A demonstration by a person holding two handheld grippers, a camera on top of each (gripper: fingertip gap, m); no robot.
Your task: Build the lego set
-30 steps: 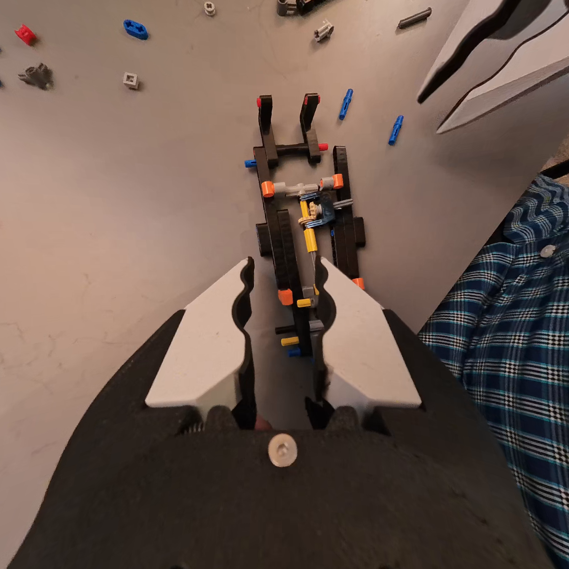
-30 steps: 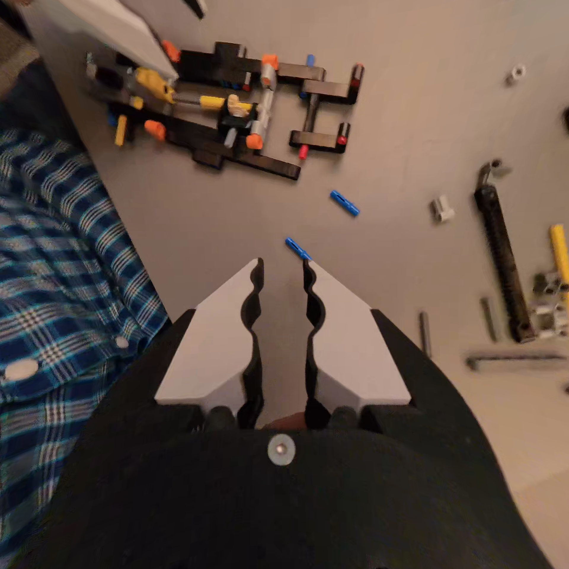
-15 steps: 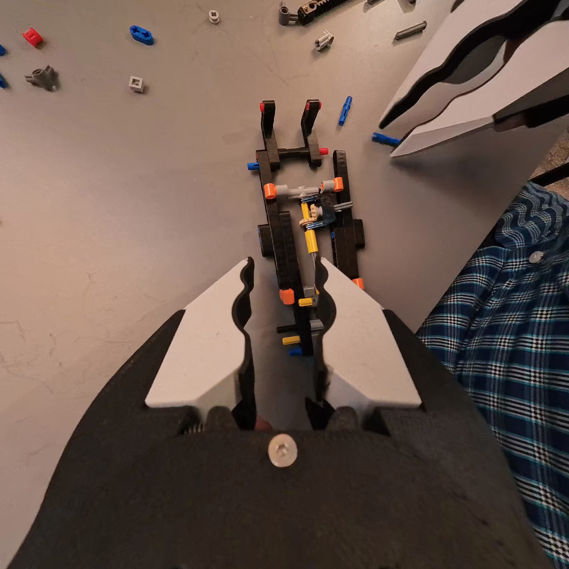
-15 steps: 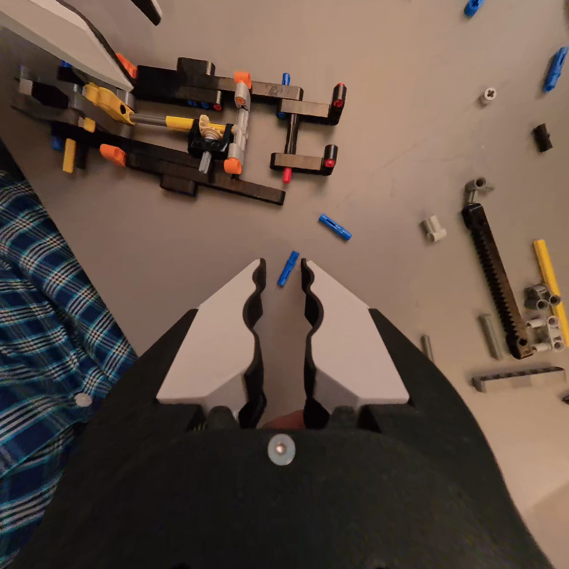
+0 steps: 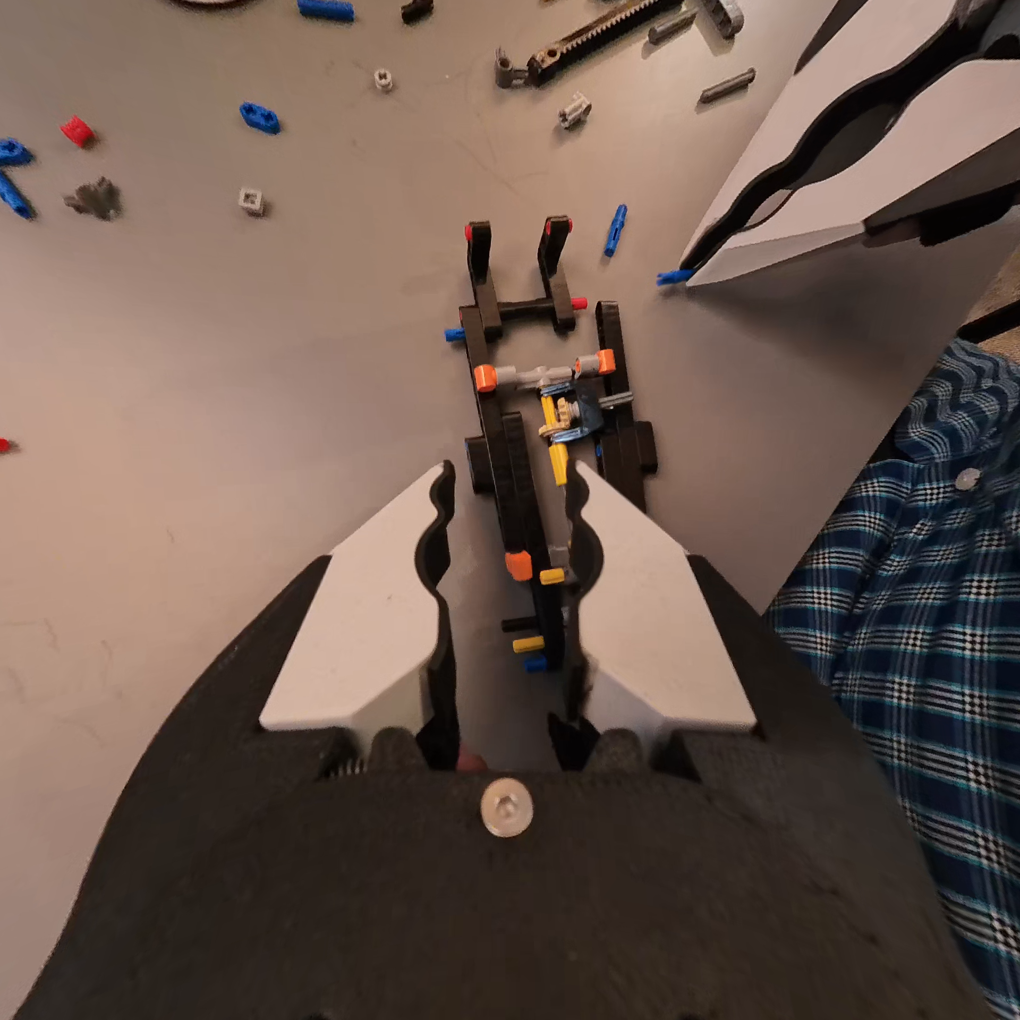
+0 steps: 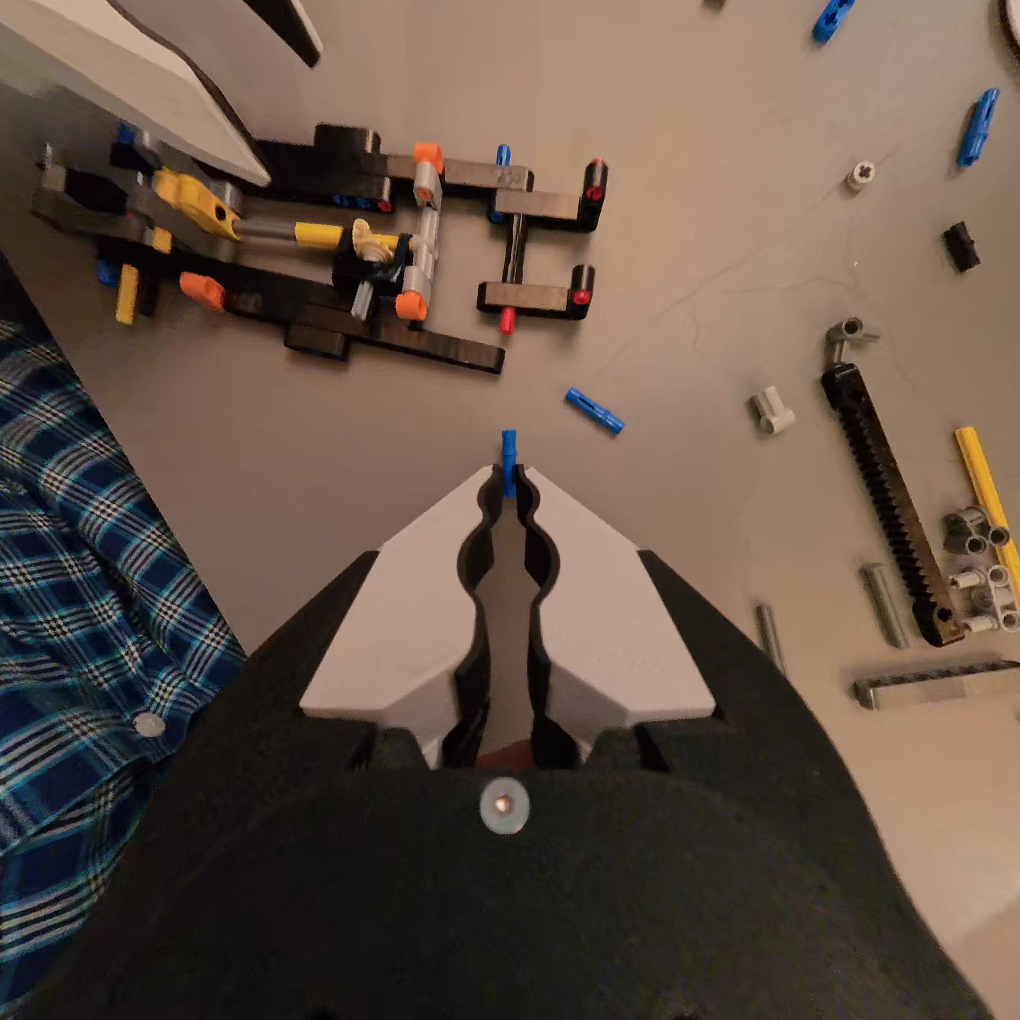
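Blue connector pin (image 6: 508, 462), clamped only by the right gripper (image 6: 509, 473) finger tips, could twist free; left gripper (image 5: 510, 480) fingers apart astride the black chassis (image 5: 519, 497).

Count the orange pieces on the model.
3: one orange piece and another at the ends of the grey axle, a third on the black beam. The left gripper may hide more.

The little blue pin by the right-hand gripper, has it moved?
Yes. The blue pin turned away from its twin pin and now sits pinched in the right gripper.
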